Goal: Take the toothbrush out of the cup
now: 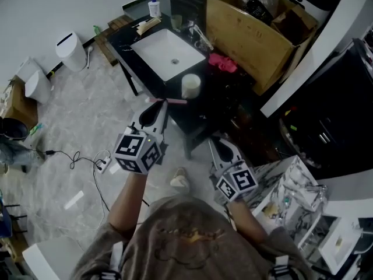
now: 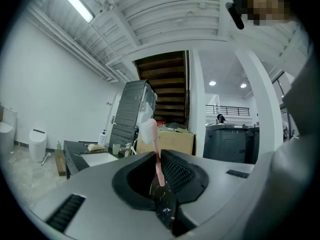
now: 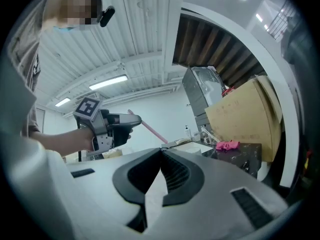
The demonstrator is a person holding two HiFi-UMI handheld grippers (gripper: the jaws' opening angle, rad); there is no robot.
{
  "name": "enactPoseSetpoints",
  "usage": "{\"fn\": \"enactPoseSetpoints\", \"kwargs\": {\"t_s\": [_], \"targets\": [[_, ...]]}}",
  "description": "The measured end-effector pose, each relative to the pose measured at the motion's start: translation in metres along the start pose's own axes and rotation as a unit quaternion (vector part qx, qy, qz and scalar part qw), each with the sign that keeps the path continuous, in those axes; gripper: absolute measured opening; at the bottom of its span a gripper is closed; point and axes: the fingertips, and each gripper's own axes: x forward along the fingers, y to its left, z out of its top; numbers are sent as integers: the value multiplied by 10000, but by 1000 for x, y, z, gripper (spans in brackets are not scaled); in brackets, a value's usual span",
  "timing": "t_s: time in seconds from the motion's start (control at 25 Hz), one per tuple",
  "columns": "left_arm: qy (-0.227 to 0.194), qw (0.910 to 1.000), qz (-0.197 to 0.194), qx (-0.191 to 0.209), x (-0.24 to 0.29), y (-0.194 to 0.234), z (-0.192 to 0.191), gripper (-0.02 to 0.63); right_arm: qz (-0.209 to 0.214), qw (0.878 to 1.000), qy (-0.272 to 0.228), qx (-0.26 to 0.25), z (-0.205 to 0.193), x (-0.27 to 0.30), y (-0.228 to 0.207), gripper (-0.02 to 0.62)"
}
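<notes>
Holding the pink toothbrush (image 2: 155,151) pinched in the left gripper (image 1: 159,106), clear of the cup (image 1: 190,85) on the dark surface (image 1: 227,92), right gripper (image 1: 215,142) pressed together and empty, so removal looks done and next it likely needs somewhere to be set down

The pink toothbrush (image 2: 156,159) is clamped in the left tool (image 1: 164,104), out of the upright pale cup (image 1: 190,86) nearby.

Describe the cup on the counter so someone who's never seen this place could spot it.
Find the black counter with the white sink set in it. The cup stands just off the sink's corner nearest the person. It is the only pale upright cylinder there, unlike the crumpled pink cloth nearby.
</notes>
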Motion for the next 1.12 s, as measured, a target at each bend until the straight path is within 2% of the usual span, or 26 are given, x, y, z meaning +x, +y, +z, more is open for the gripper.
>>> {"fn": "enactPoseSetpoints", "kwargs": {"t_s": [0.32,0.64,0.8,1.12], "targets": [[140,9998,102,-83,-90,-28,-32,34,227,9997,79,70,-17,-46,45,6],[309,9990,-325,-74,-154,-52,-62,32,61,9999,111,39,-19,-83,70,6],[363,9981,-473,-126,-184,-61,-71,32,140,9997,200,-68,-23,-95,93,6],[162,9989,-418,-128,-226,-55,-73,32,386,9991,167,-58,-33,-99,134,6]]}}
